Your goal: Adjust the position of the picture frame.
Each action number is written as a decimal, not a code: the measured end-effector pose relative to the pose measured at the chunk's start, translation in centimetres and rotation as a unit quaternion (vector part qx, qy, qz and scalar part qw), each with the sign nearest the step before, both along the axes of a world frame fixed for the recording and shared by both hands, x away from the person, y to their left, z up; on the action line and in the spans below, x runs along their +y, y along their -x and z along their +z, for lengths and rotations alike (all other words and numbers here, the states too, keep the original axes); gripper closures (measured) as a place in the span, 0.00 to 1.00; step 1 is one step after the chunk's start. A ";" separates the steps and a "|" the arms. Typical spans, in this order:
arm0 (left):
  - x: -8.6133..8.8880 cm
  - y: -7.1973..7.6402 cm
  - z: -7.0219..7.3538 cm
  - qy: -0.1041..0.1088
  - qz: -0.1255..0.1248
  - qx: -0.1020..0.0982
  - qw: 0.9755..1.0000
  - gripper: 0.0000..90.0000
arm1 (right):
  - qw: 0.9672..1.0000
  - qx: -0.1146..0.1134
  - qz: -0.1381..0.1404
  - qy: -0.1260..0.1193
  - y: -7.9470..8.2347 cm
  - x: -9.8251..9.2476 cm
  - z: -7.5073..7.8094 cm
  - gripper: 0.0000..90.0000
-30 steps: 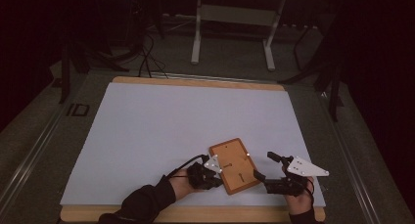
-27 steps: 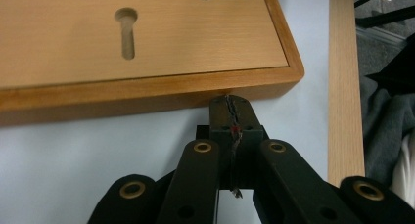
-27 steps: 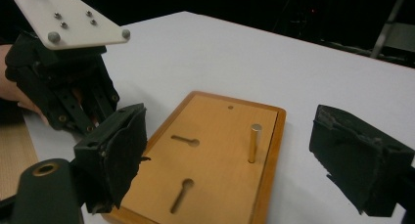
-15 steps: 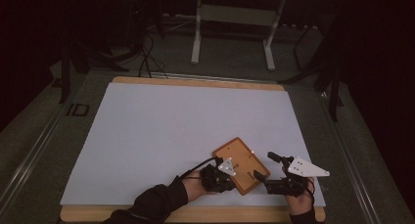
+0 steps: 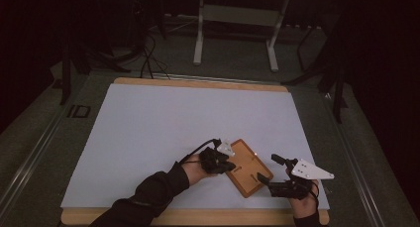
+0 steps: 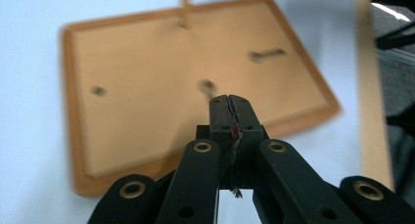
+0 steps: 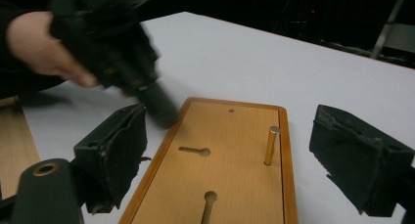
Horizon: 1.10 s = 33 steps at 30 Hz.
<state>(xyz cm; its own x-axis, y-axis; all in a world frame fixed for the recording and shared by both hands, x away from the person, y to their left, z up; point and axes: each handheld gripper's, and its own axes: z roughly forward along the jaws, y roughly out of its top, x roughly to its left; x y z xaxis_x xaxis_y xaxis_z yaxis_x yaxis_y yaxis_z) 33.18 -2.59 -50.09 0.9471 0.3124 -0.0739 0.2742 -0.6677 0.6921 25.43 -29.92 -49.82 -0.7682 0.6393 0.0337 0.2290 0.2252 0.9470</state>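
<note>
While both grippers sit at the near edge of the table, status near to far:

right gripper (image 5: 266, 179): nearest, by the front right corner of the sheet. Jaws wide apart, nothing between the pads. In its own view the pads (image 7: 117, 155) flank the near end of the board without touching it.

left gripper (image 5: 229, 166): jaws pressed together, no gap between the tips in its own view (image 6: 230, 106), nothing pinched. Tips are at or just over the board's left edge; contact can't be confirmed, as that gripper is blurred in the right gripper view (image 7: 156, 104).

board (image 5: 246, 166): flat wooden panel with a raised rim, lying skewed on the white sheet (image 5: 163, 128), between the two grippers, near the front right. Seen close in the right gripper view (image 7: 230, 160).

peg (image 7: 270, 145): one brass-coloured pin, upright in the board near its right rim.

slots: two keyhole-shaped cutouts (image 7: 195, 151) and a small hole (image 7: 231, 110) in the board face. All look vacant.

table (image 5: 198, 83): wooden edge showing around the sheet; no loose parts visible on it.

progress: my read is early stage, positioning the board. Neither gripper holds it. The board is not square to the table edge.

remaining: likely square up or steady the board, then work on the peg or slots. The open right gripper looks best placed to grab it.
</note>
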 end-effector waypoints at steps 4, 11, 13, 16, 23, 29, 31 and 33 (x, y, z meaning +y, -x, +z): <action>-0.8 -2.4 0.1 -0.006 0.014 -0.005 1.000 1.00 | 1.000 -0.002 -0.001 -0.001 0.0 -0.1 0.0 0.15; -3.3 -6.1 0.0 -0.011 0.030 -0.006 0.999 1.00 | 1.000 -0.001 -0.001 -0.002 0.1 -0.2 0.0 0.15; -4.2 -7.0 -0.1 -0.013 0.035 -0.007 0.999 1.00 | 1.000 -0.001 0.001 -0.003 0.1 -0.2 0.0 0.15; -5.2 -8.3 -0.3 -0.021 0.041 -0.013 0.999 1.00 | 1.000 0.000 0.002 -0.004 0.1 -0.3 0.0 0.15; -6.6 -10.3 -0.8 -0.032 0.045 -0.011 0.998 1.00 | 1.000 0.001 0.004 -0.010 0.1 -0.4 0.0 0.15; -7.3 -10.7 -1.5 -0.051 0.040 -0.005 0.998 1.00 | 1.000 -0.001 0.004 -0.011 0.1 -0.5 0.1 0.15; -7.1 -10.8 -1.5 -0.051 0.044 0.001 0.998 1.00 | 1.000 -0.001 0.004 -0.011 0.1 -0.5 0.0 0.15; -7.1 -10.6 -1.4 -0.058 0.041 -0.005 0.997 1.00 | 1.000 0.000 0.005 -0.011 0.1 -0.5 0.0 0.15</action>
